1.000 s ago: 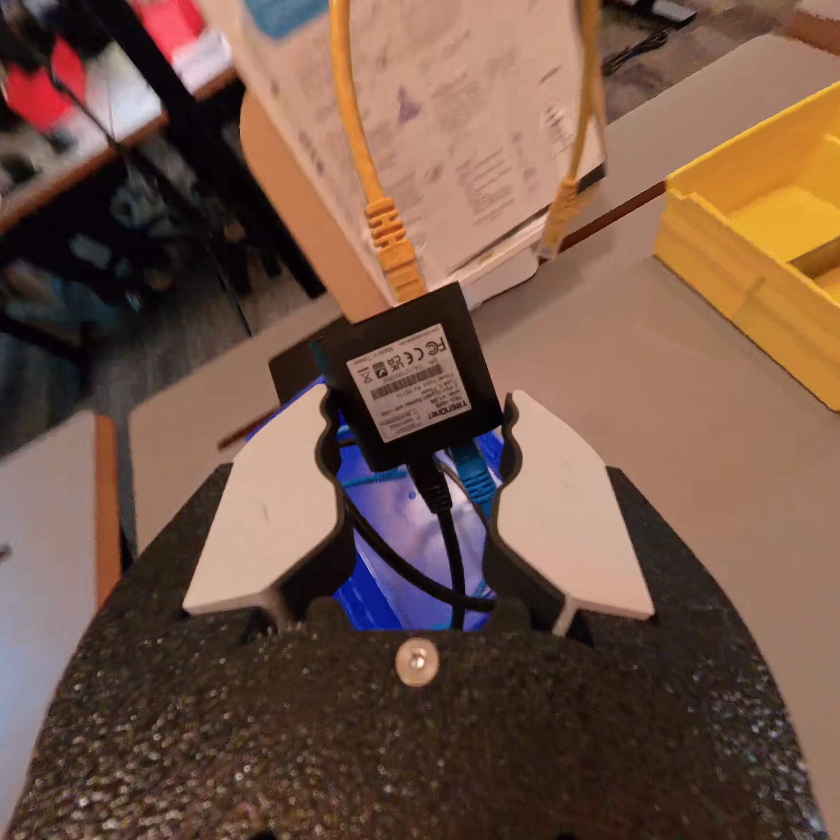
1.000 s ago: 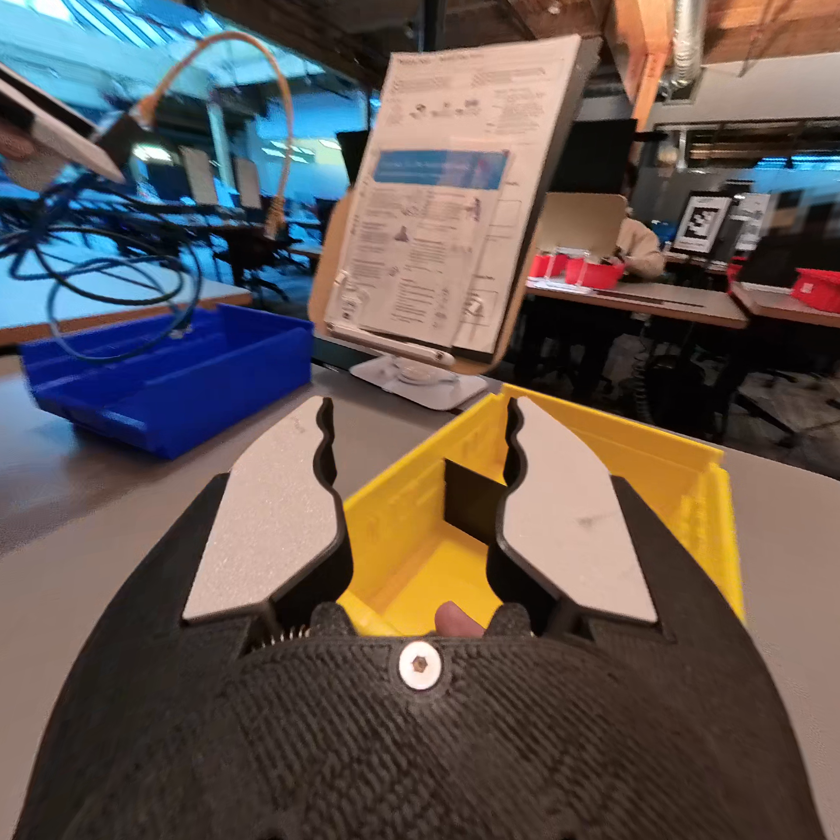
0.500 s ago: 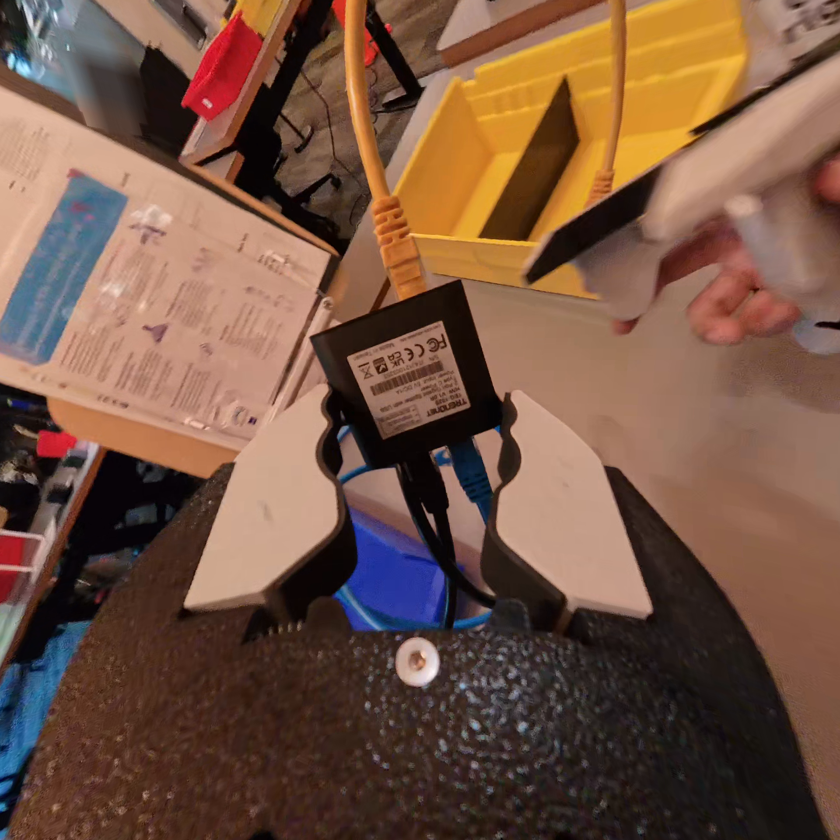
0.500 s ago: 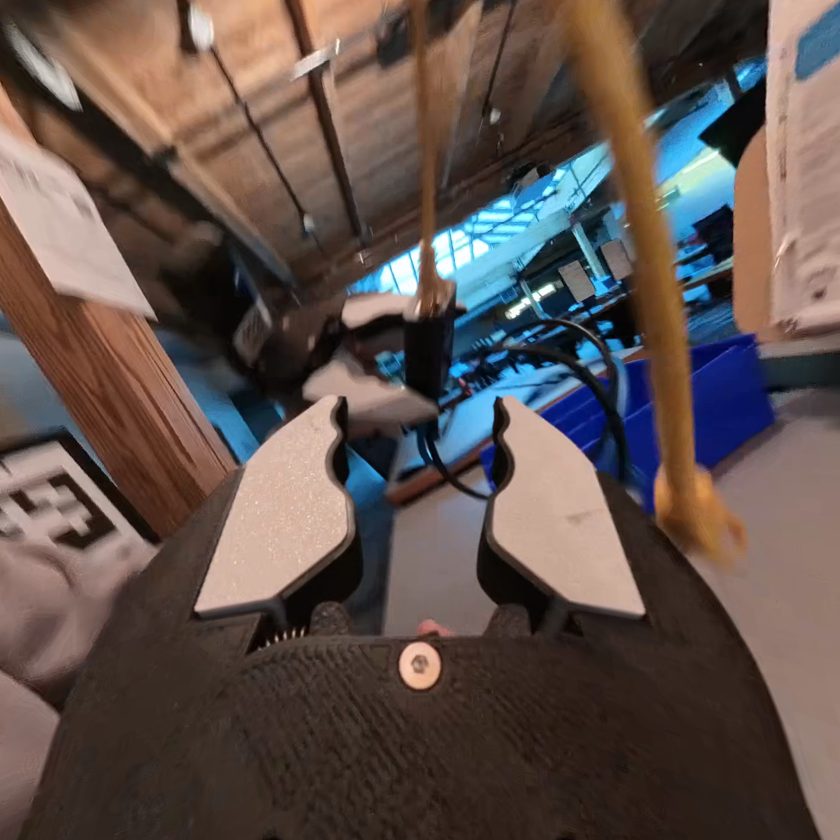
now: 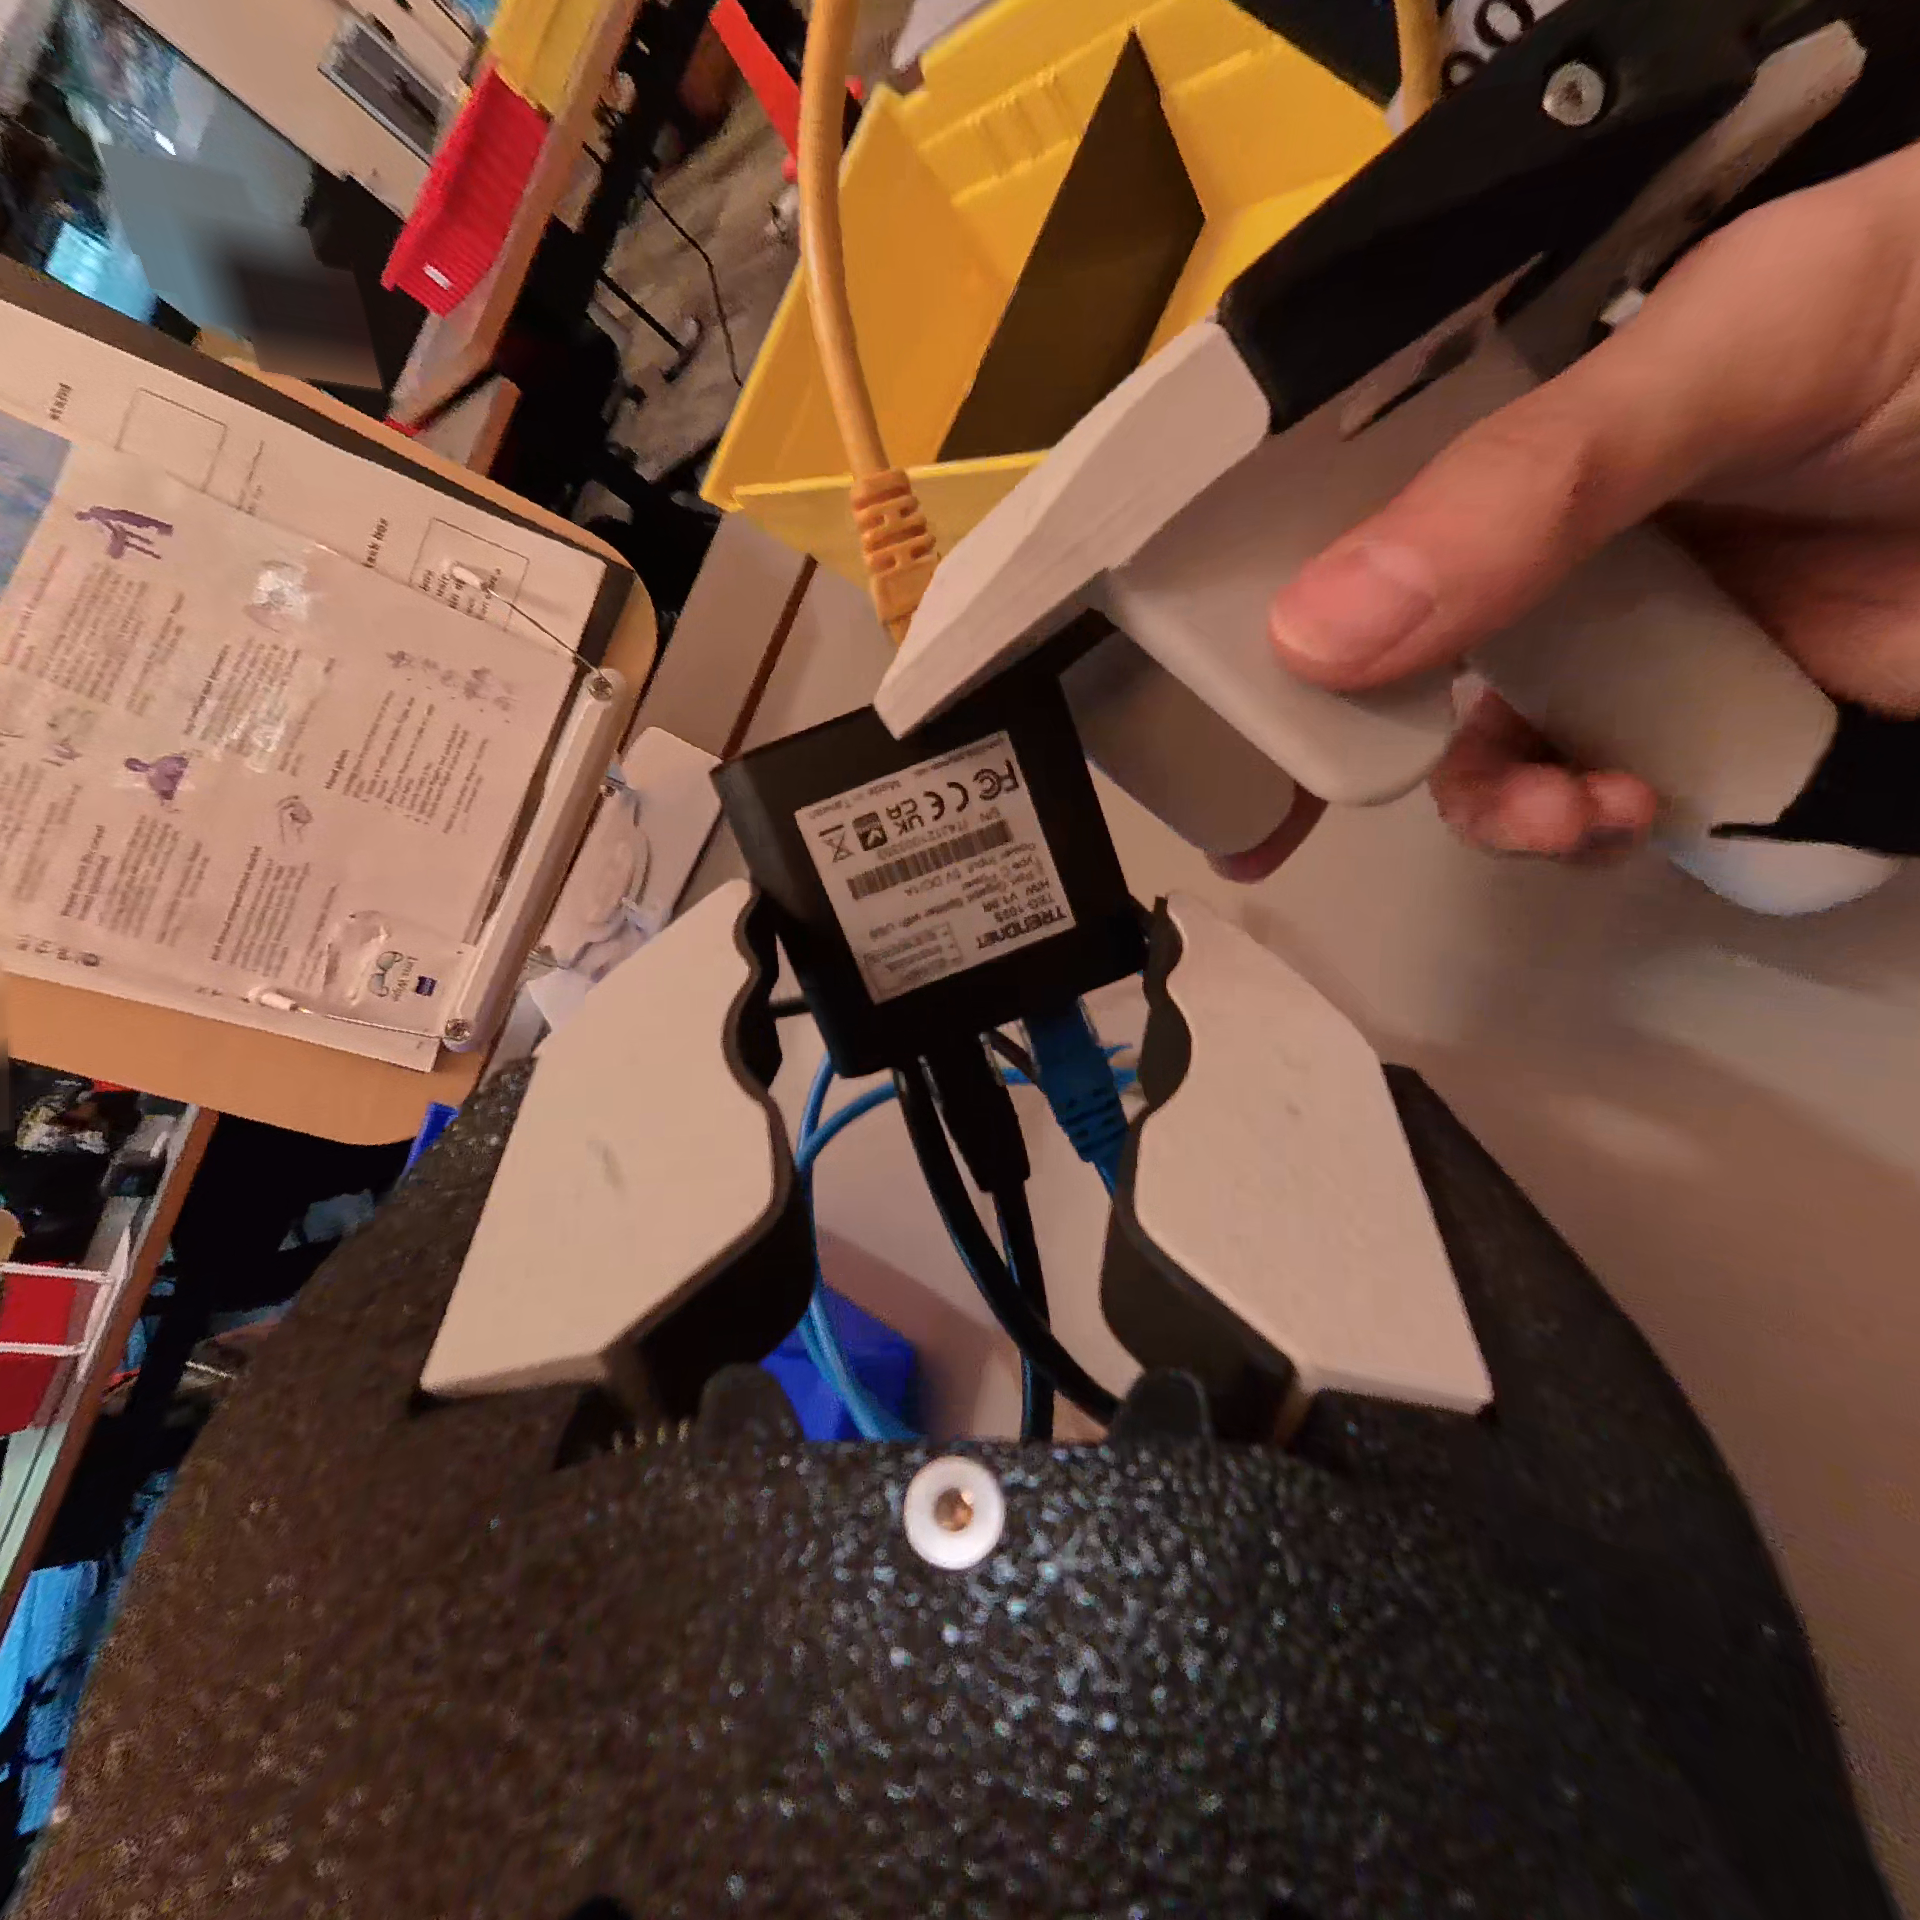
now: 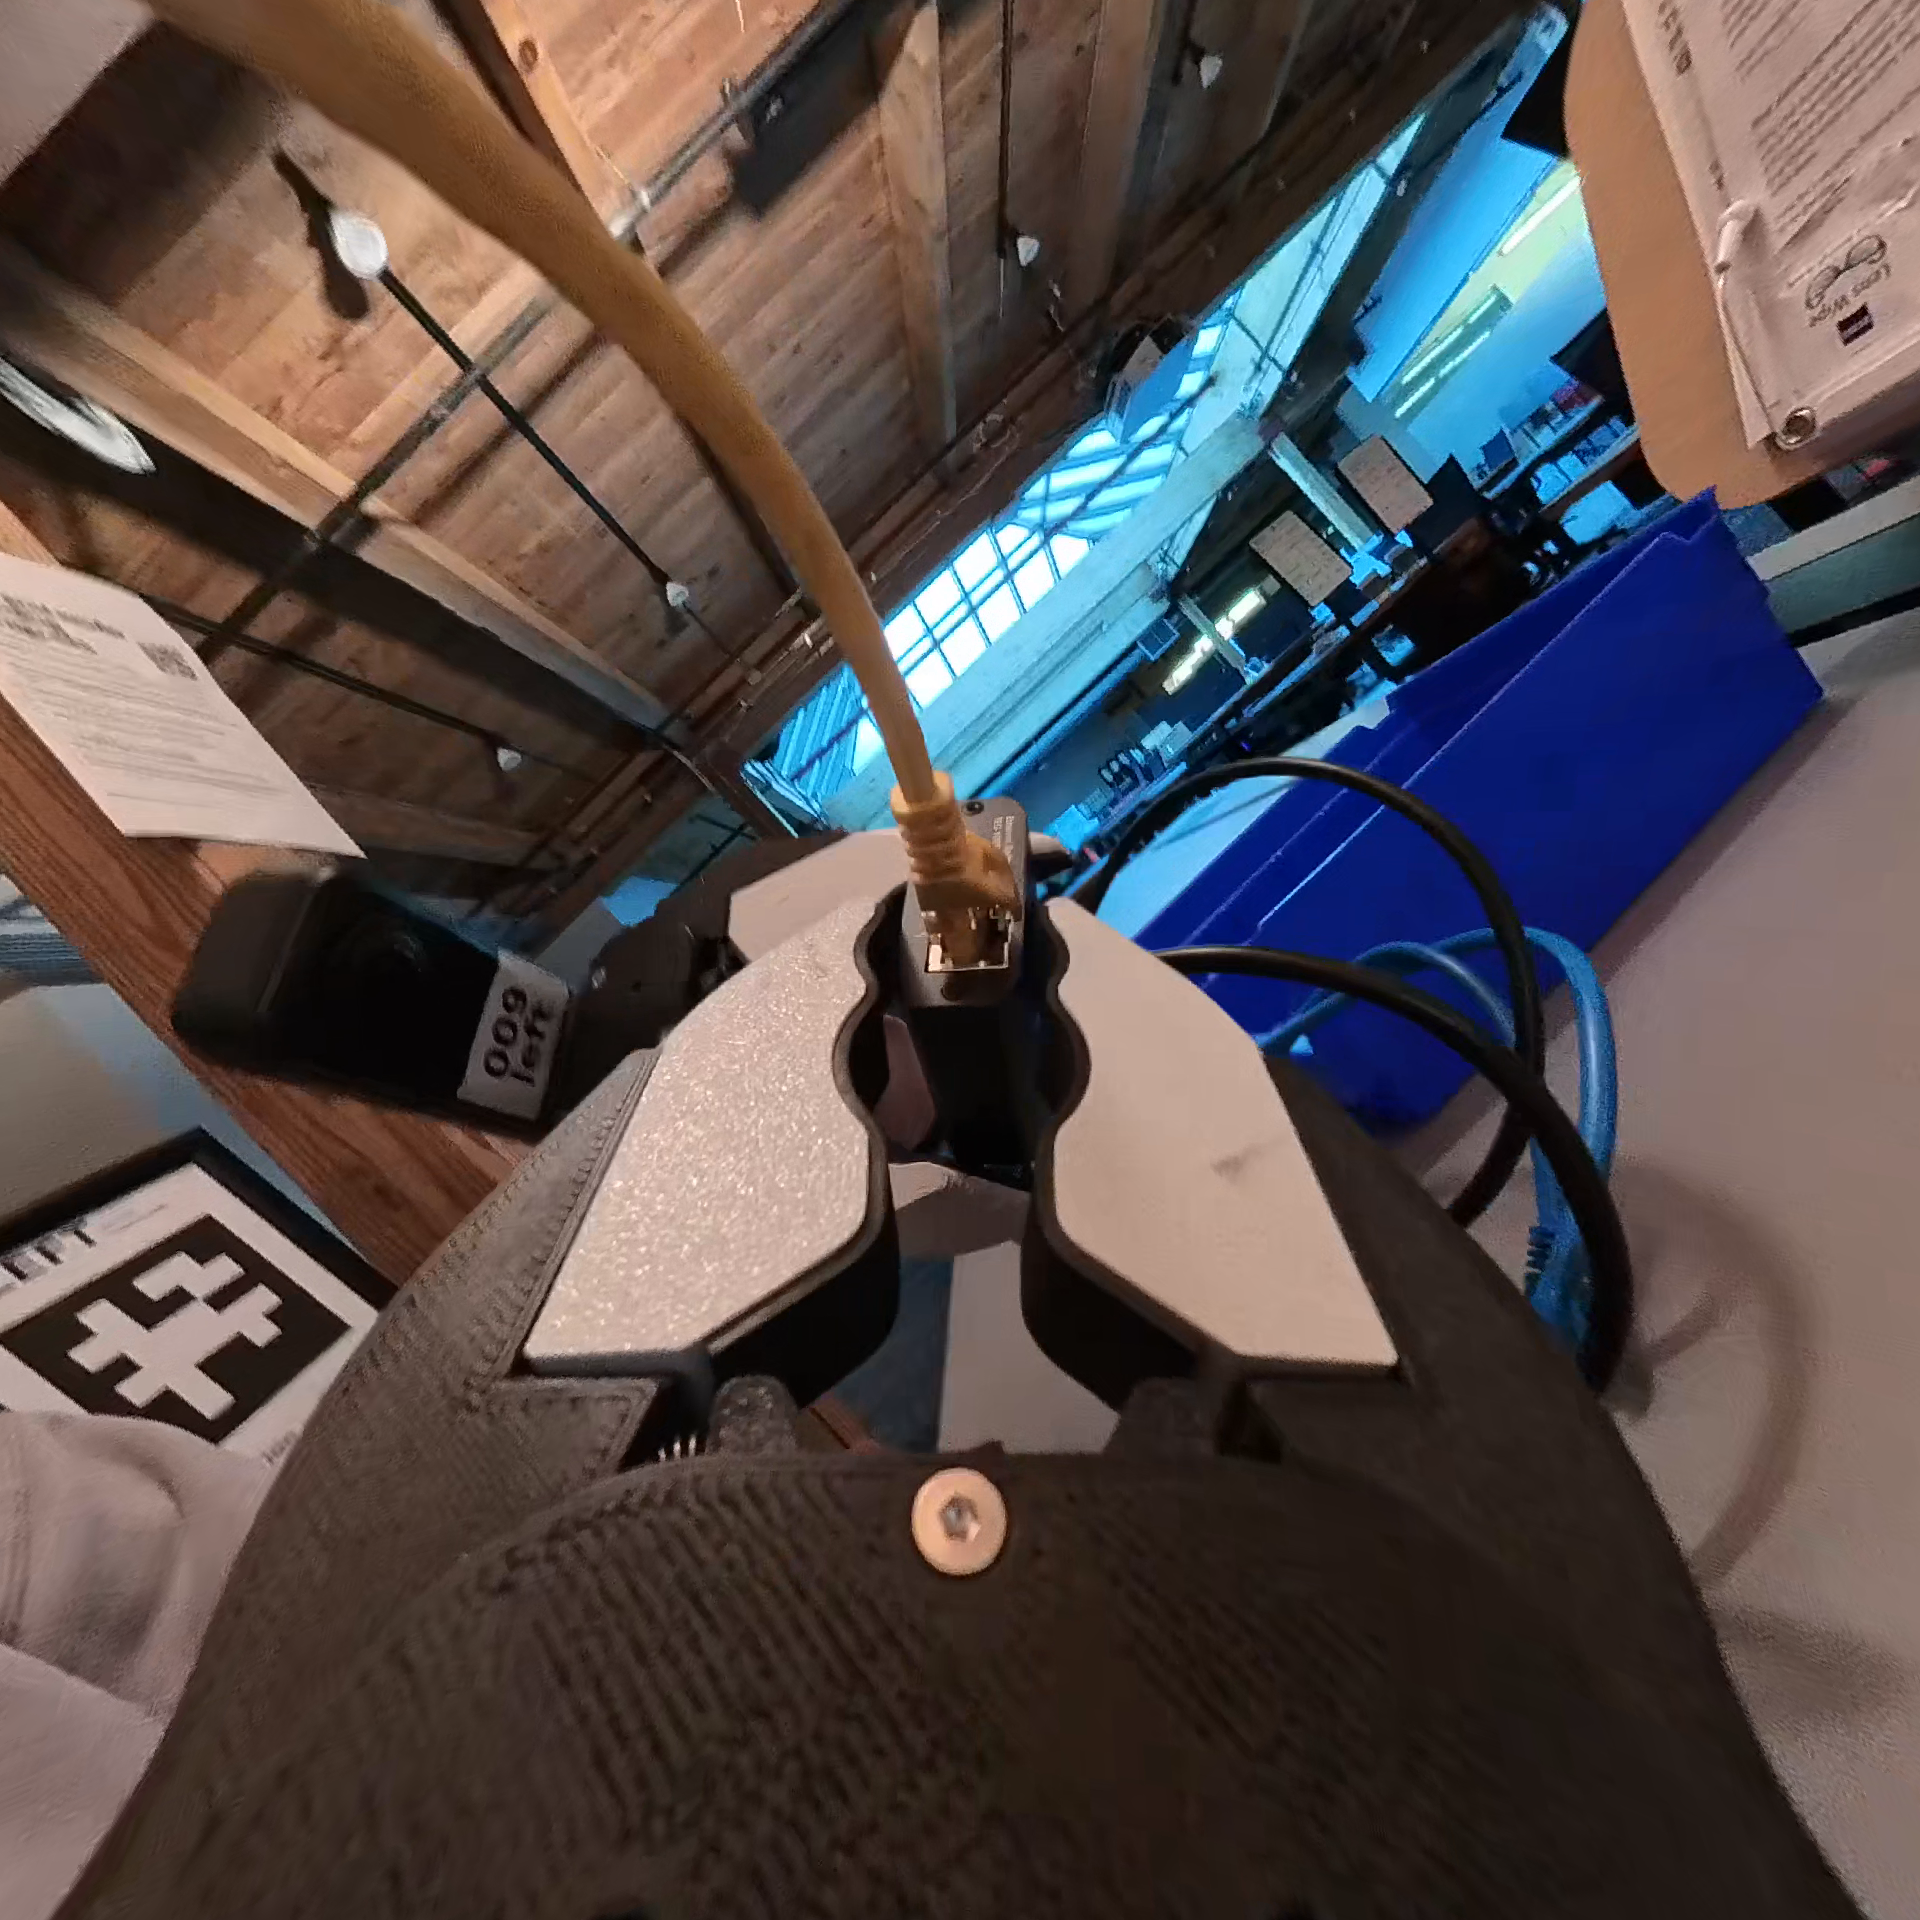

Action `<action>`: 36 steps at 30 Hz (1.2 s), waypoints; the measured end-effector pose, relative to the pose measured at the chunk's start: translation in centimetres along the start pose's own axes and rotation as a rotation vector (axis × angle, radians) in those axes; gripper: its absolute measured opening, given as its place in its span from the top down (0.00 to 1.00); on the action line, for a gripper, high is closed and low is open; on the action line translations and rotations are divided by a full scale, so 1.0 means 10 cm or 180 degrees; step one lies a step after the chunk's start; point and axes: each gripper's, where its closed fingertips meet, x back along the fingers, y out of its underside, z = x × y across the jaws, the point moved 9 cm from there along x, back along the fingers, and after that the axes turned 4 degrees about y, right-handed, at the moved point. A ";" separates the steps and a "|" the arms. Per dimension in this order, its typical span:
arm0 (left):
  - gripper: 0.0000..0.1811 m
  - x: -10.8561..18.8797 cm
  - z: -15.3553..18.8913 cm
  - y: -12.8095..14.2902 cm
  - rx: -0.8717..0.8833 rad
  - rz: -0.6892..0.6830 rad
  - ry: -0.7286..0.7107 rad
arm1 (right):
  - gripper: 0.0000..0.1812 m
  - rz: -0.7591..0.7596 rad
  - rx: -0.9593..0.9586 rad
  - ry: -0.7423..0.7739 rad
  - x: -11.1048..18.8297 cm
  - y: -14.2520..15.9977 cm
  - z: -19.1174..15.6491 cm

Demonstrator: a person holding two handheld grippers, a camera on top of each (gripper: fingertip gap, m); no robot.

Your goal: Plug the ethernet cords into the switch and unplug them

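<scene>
My left gripper (image 5: 951,914) is shut on the black switch (image 5: 914,831), held in the air with its labelled face towards the camera. A yellow ethernet cord (image 5: 831,260) is plugged into the switch's far end by its plug (image 5: 888,540). A blue cord (image 5: 1075,1081) and a black cable (image 5: 966,1143) leave the near end. My right gripper (image 6: 956,935) has its jaws closed against the port end of the switch (image 6: 966,1039), just below the yellow plug (image 6: 945,862). In the left wrist view one of its fingers (image 5: 1070,540) lies over that end.
A yellow bin (image 5: 997,260) with a black divider stands behind the switch. A paper sheet on a stand (image 5: 260,779) is to the left. A blue bin (image 6: 1558,831) sits on the grey table (image 6: 1766,1143), with the blue cord (image 6: 1590,1091) and black cable (image 6: 1455,831) looping beside it.
My right gripper swung from the yellow bin over to the switch and its jaws narrowed around the port end. My left gripper turned, still holding the switch.
</scene>
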 end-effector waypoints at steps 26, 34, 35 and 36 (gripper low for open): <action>0.71 0.05 0.35 0.44 0.0316 0.1189 -0.0703 | 0.87 0.1022 -0.1537 0.0215 0.12 0.36 0.11; 0.69 0.03 0.37 0.52 0.0413 0.1279 -0.0604 | 0.87 0.0954 -0.1644 0.0174 0.09 0.46 0.05; 0.69 0.03 0.36 0.54 0.0479 0.1294 -0.0524 | 0.87 0.0962 -0.1692 0.0177 0.09 0.48 0.04; 0.69 0.04 0.35 0.55 0.0533 0.1315 -0.0453 | 0.87 0.0974 -0.1712 0.0194 0.08 0.50 0.04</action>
